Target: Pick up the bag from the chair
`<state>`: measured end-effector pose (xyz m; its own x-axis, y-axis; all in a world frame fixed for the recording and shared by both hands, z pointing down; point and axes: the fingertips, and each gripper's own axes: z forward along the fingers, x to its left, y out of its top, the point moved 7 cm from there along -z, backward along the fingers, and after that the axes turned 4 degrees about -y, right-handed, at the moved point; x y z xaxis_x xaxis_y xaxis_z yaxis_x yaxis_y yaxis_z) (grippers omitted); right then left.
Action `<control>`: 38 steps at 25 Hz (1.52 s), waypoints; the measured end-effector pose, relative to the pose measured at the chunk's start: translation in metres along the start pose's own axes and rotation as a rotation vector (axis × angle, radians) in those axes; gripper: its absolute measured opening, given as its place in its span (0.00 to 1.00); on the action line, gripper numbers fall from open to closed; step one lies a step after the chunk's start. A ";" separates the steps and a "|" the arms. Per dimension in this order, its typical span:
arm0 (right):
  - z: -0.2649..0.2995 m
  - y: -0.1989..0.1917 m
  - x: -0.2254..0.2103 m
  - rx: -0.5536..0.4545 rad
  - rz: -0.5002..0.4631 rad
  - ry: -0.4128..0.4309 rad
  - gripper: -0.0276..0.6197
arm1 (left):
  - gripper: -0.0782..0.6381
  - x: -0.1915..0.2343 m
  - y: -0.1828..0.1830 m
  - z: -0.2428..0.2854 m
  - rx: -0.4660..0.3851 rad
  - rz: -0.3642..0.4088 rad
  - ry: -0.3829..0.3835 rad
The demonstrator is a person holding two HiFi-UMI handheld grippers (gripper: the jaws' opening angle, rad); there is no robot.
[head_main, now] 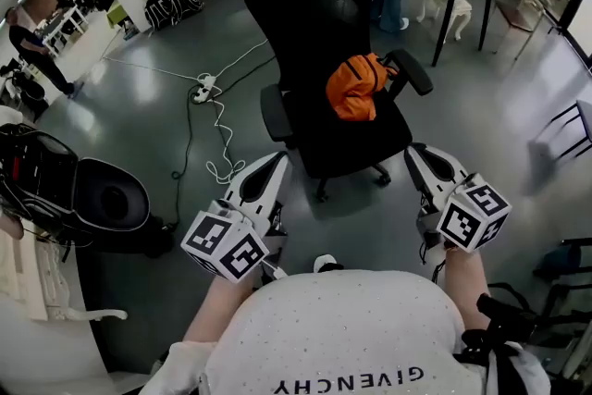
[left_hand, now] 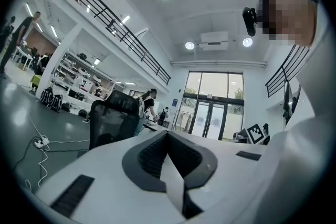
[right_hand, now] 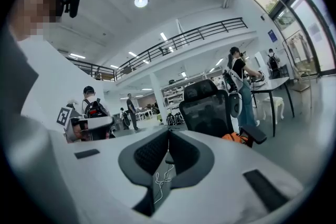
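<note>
Left gripper (head_main: 276, 162) and right gripper (head_main: 418, 153) are both clenched on nothing, just short of the chair (head_main: 314, 0) (black, on casters). The orange bag (head_main: 356, 86) lies on the chair's seat, by the armrest on the right gripper's side.

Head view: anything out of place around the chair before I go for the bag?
Nothing spilled or damaged. The orange bag lies slumped on the chair seat. The one oddity: a white power strip and loose cable sprawl across the floor left of the chair, a possible snag underfoot.
</note>
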<state>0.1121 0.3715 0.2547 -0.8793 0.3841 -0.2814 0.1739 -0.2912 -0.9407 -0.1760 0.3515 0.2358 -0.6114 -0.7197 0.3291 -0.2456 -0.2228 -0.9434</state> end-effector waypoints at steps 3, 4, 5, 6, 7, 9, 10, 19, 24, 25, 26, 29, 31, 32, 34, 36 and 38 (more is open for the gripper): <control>0.025 0.002 0.000 0.002 -0.004 -0.038 0.05 | 0.12 0.032 0.008 0.008 -0.012 -0.027 0.015; 0.031 0.003 -0.002 0.005 -0.008 -0.054 0.05 | 0.12 0.041 0.010 0.012 -0.016 -0.045 0.024; 0.035 0.004 -0.006 0.010 -0.007 -0.069 0.05 | 0.12 0.048 0.010 0.016 -0.019 -0.066 0.029; 0.037 0.004 -0.009 0.014 0.002 -0.081 0.05 | 0.12 0.053 0.009 0.019 -0.020 -0.086 0.027; 0.038 0.004 -0.012 0.014 0.019 -0.089 0.05 | 0.12 0.056 0.007 0.021 -0.018 -0.100 0.020; 0.042 0.003 -0.018 0.001 0.063 -0.100 0.05 | 0.12 0.060 0.003 0.022 -0.006 -0.101 0.007; 0.046 0.004 -0.022 -0.009 0.086 -0.103 0.05 | 0.12 0.063 0.002 0.023 -0.001 -0.097 0.007; 0.132 0.009 -0.057 0.018 0.171 -0.048 0.05 | 0.12 0.114 -0.013 0.056 0.030 -0.141 0.075; 0.200 0.018 -0.093 0.073 0.102 -0.020 0.05 | 0.12 0.162 -0.016 0.102 0.054 -0.149 0.135; 0.213 0.020 -0.101 0.089 0.084 -0.011 0.05 | 0.12 0.171 -0.016 0.113 0.055 -0.154 0.145; 0.226 0.021 -0.109 0.107 0.069 -0.003 0.05 | 0.12 0.180 -0.016 0.124 0.055 -0.160 0.154; 0.264 0.027 -0.137 0.149 0.050 0.019 0.05 | 0.12 0.203 -0.016 0.160 0.065 -0.184 0.180; 0.289 0.033 -0.157 0.164 0.060 0.036 0.05 | 0.12 0.219 -0.017 0.183 0.076 -0.198 0.194; 0.301 0.037 -0.165 0.169 0.067 0.045 0.05 | 0.12 0.226 -0.016 0.193 0.082 -0.203 0.201; 0.325 0.042 -0.179 0.181 0.075 0.061 0.05 | 0.12 0.238 -0.013 0.211 0.092 -0.208 0.218; 0.346 0.045 -0.194 0.197 0.077 0.072 0.05 | 0.12 0.249 -0.011 0.228 0.099 -0.208 0.235; 0.364 0.047 -0.209 0.207 0.085 0.080 0.05 | 0.12 0.258 -0.012 0.244 0.103 -0.212 0.247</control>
<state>0.1429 -0.0415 0.3379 -0.8258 0.4165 -0.3803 0.1443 -0.4958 -0.8564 -0.1472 0.0083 0.3223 -0.7218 -0.4717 0.5065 -0.3170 -0.4252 -0.8478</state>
